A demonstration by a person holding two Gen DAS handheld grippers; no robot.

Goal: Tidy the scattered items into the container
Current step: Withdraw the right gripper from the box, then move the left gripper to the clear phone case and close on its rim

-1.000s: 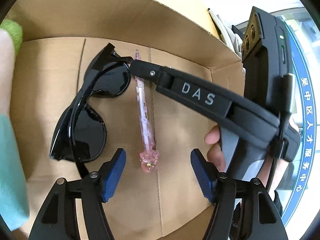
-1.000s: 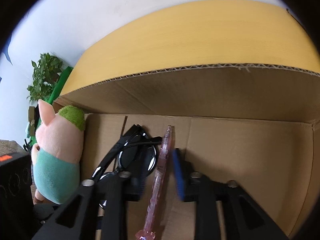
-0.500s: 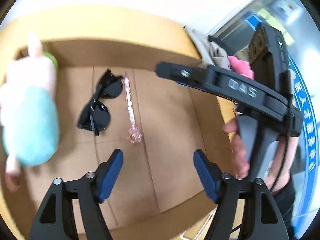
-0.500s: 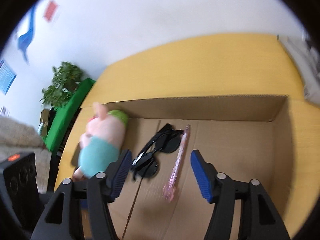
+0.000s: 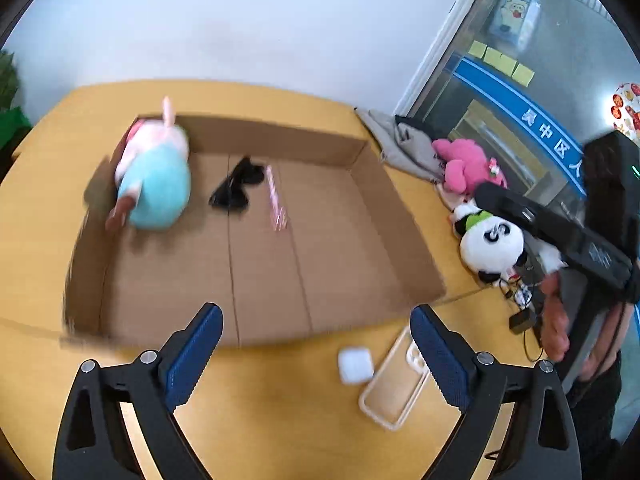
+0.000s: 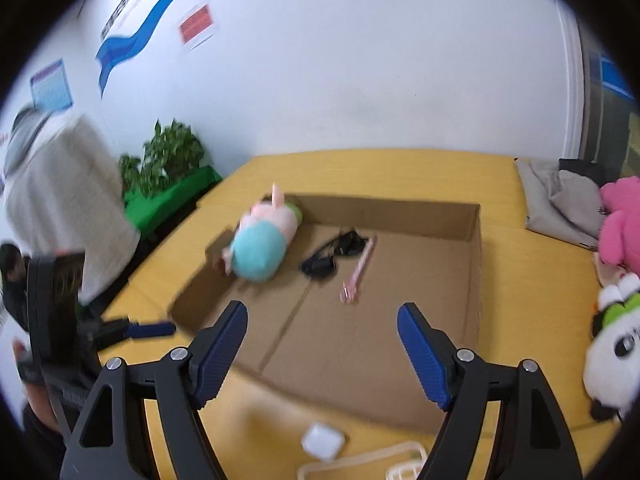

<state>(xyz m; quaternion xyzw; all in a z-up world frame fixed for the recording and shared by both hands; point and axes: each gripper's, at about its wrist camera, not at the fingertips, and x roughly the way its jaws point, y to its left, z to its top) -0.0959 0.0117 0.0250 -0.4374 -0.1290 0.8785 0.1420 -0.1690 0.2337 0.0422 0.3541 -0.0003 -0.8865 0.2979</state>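
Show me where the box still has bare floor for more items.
Free: the cardboard box floor from the pink pen to the right wall, and the whole near half. Crowded: the far-left corner, with the plush pig and sunglasses.

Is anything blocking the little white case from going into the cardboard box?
Only the box's low near wall stands between the white case and the box floor; it must be lifted over. Nothing else visible blocks it.

A yellow wooden table [image 5: 48,208] stands against a plain white wall [image 6: 360,60]. On the wall hang a blue wave graphic [image 6: 132,36], a red-and-white notice [image 6: 198,26] and a blue poster [image 6: 52,86]. A leafy potted plant [image 6: 168,160] rises behind a green cloth [image 6: 168,200]. At the right, a glass door [image 5: 552,64] carries a blue band with white characters [image 5: 524,108] and yellow sticky notes [image 5: 502,62].
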